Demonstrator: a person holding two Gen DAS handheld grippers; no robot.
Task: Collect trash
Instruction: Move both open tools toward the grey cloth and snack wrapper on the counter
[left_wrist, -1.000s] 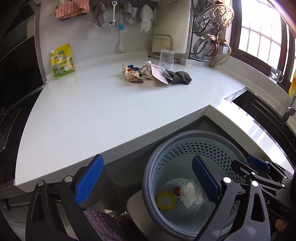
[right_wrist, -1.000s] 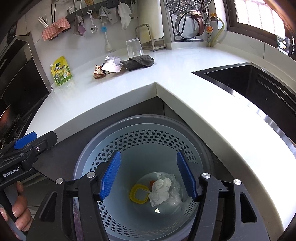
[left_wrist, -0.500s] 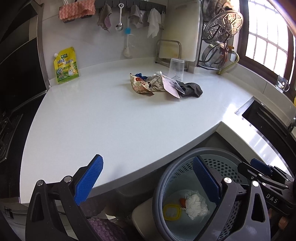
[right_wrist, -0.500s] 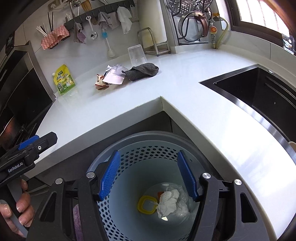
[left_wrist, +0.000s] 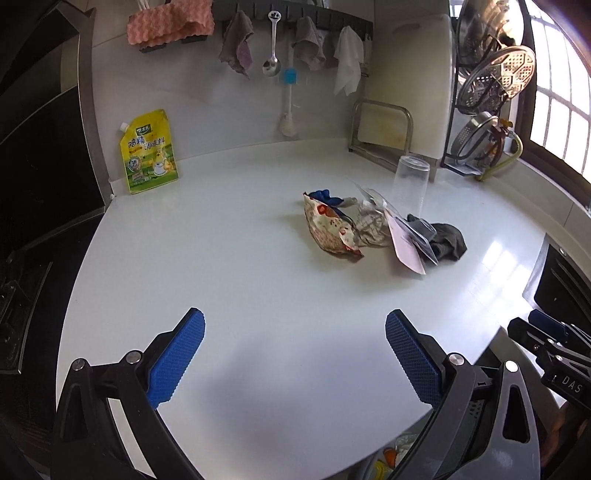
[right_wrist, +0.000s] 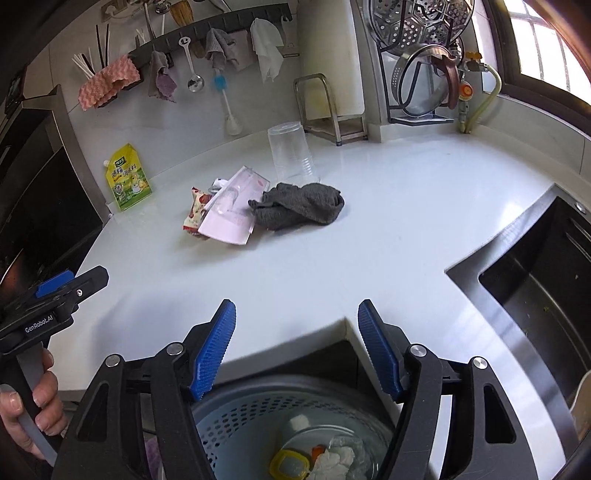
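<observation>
A heap of trash lies on the white counter: a patterned snack wrapper (left_wrist: 330, 232), a pink blister pack (left_wrist: 406, 240) and crumpled foil (left_wrist: 369, 221), with a blue scrap (left_wrist: 325, 196) behind. The wrapper (right_wrist: 194, 214) and the pink pack (right_wrist: 232, 210) also show in the right wrist view. My left gripper (left_wrist: 294, 343) is open and empty over the counter, well short of the heap. My right gripper (right_wrist: 296, 339) is open and empty above the counter corner and the grey perforated bin (right_wrist: 266, 413), which holds a white wad (right_wrist: 332, 461) and a yellow ring (right_wrist: 290, 465).
A dark grey rag (right_wrist: 299, 205) lies beside the heap, with an upturned clear cup (right_wrist: 290, 155) behind it. A yellow seasoning pouch (left_wrist: 147, 151) leans on the back wall. A black sink (right_wrist: 535, 291) is at the right. Utensils and cloths hang on a wall rail (left_wrist: 288, 22).
Both grippers have risen from over the bin and moved forward over the counter toward the heap. Both stay open.
</observation>
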